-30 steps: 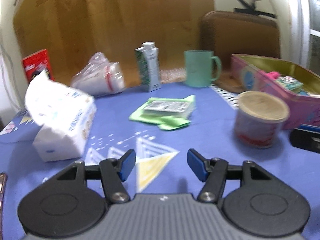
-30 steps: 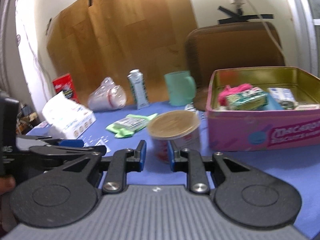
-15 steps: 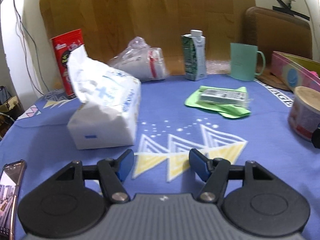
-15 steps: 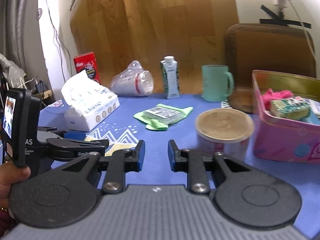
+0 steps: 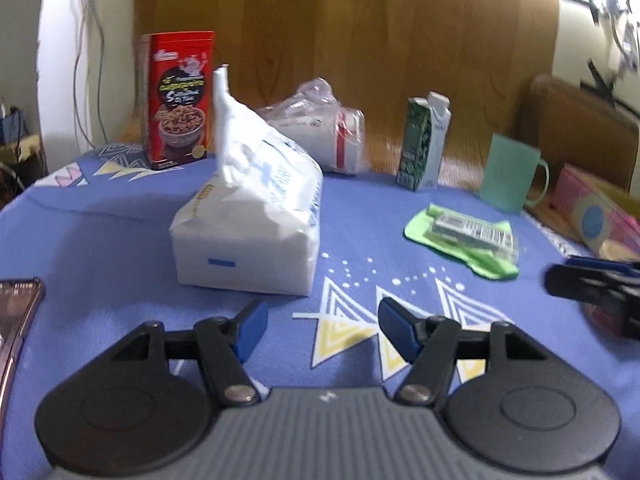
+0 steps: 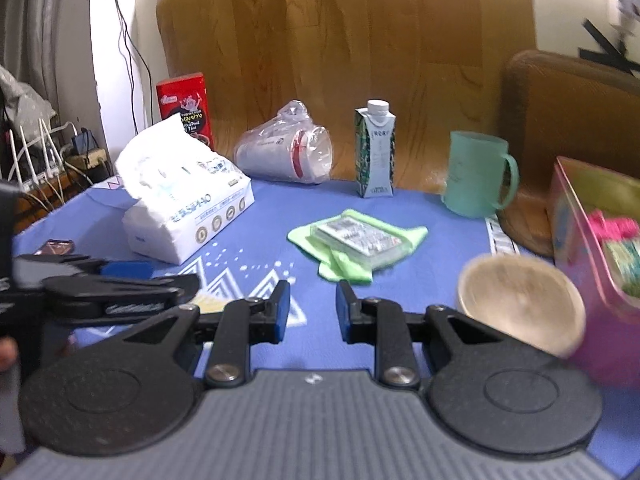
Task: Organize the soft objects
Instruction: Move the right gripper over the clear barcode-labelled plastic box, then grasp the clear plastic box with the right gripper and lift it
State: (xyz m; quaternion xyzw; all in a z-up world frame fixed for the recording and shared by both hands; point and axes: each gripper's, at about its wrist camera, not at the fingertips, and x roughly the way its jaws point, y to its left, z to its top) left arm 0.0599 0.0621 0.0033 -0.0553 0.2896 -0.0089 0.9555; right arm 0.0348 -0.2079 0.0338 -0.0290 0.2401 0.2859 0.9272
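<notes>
A white soft tissue pack (image 5: 250,224) with a sheet sticking up lies on the blue tablecloth, just ahead and left of my left gripper (image 5: 320,326), which is open and empty. The pack also shows in the right wrist view (image 6: 188,204). A green cloth with a wrapped pack on it (image 5: 466,240) lies mid-table, straight ahead of my right gripper (image 6: 310,310), which is open a little and empty; the cloth shows there too (image 6: 358,240). A pink tin (image 6: 592,240) holding soft items stands at the right.
A red cereal box (image 5: 178,100), bagged cups (image 5: 320,136), a carton (image 5: 424,144) and a green mug (image 5: 510,174) line the back. A lidded tub (image 6: 520,304) sits beside the tin. A phone (image 5: 16,312) lies at left. The other gripper's tip (image 5: 592,284) shows at right.
Both grippers have swung left; the tissue pack now lies close ahead of the left gripper. The right gripper's jaws have opened slightly. Nothing on the table has moved.
</notes>
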